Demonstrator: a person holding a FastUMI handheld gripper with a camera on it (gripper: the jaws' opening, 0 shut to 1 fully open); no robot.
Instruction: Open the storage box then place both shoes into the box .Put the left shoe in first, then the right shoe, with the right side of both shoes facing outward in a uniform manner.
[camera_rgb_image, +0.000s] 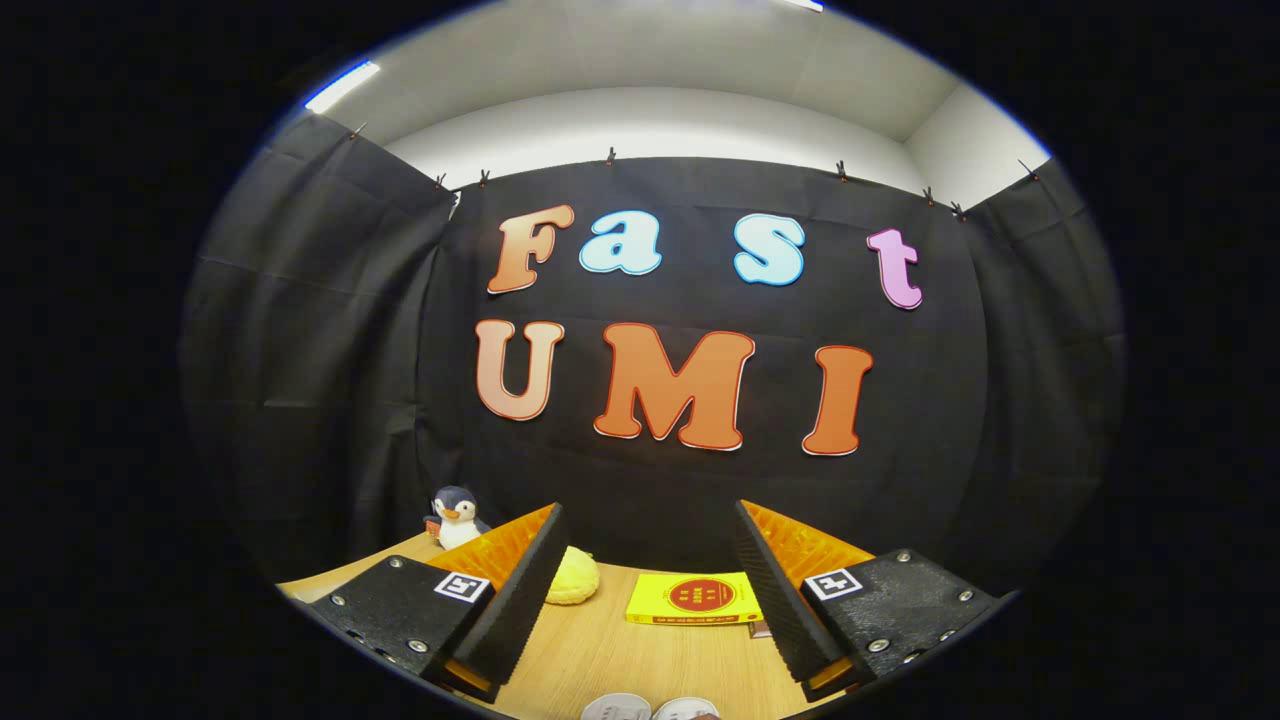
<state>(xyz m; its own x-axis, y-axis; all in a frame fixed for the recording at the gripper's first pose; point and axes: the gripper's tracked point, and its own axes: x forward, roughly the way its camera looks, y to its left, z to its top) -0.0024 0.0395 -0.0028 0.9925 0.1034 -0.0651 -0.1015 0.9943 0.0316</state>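
Gripper fingers are spread wide apart and hold nothing; bare wooden table shows in the gap between them. The gripper is raised and looks level toward the booth's black cloth wall.

Shoes: two pale rounded shapes, side by side and close together, lie on the table below and between the fingers, nearest the camera. So little of them is in view that their long axis and pointing direction cannot be determined.

Beyond the fingers, near the wall, a yellow box lies flat with its long side across the view. A yellow rounded object sits just beside the left finger. A toy penguin stands upright at the far left of the table.
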